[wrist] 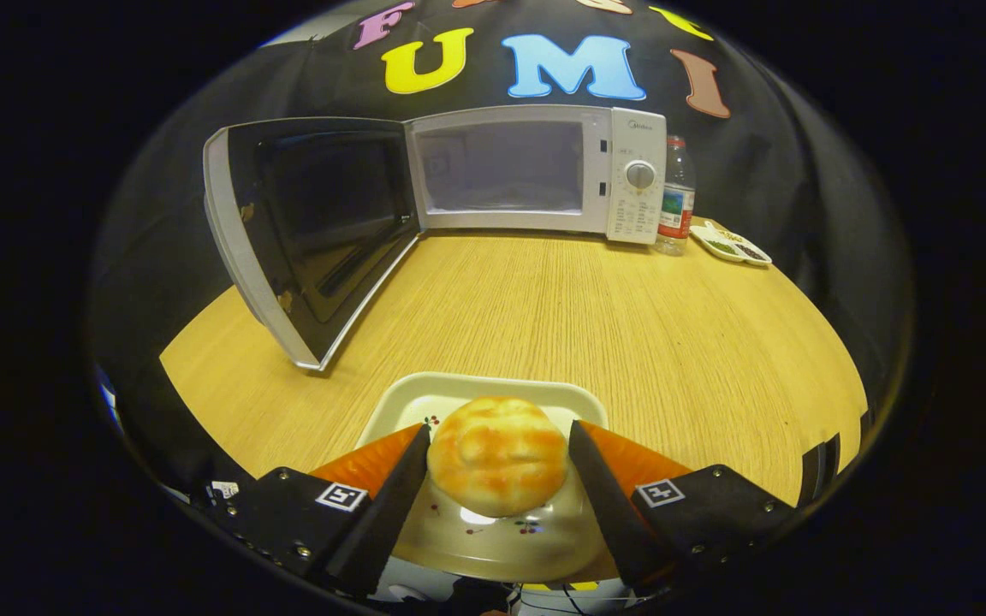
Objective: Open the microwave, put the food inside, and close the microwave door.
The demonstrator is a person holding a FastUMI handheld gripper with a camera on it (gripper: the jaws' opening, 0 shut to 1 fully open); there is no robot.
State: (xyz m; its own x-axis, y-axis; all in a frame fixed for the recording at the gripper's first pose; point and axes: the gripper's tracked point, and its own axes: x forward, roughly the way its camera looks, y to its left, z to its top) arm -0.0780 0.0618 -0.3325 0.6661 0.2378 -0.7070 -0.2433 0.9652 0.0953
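While the microwave is standing at the far edge of the desk with its door swung wide to the left, the tool is sitting at the near edge, its fingers flanking the bun. The bun is lying between them on a plate, which is resting on a tray. Both fingers are lying right against the bun's sides; whether they are pressing it or only touching I cannot tell, and it looks unsquashed. Coming in level from either side probably makes sense, since a soft round bun would roll away from a push on one side.

With the door already open and the cavity looking empty, the opening step seems done and the bun is waiting to be carried across the bare desk. A bottle and a small dish are standing right of the microwave, clear of that path.
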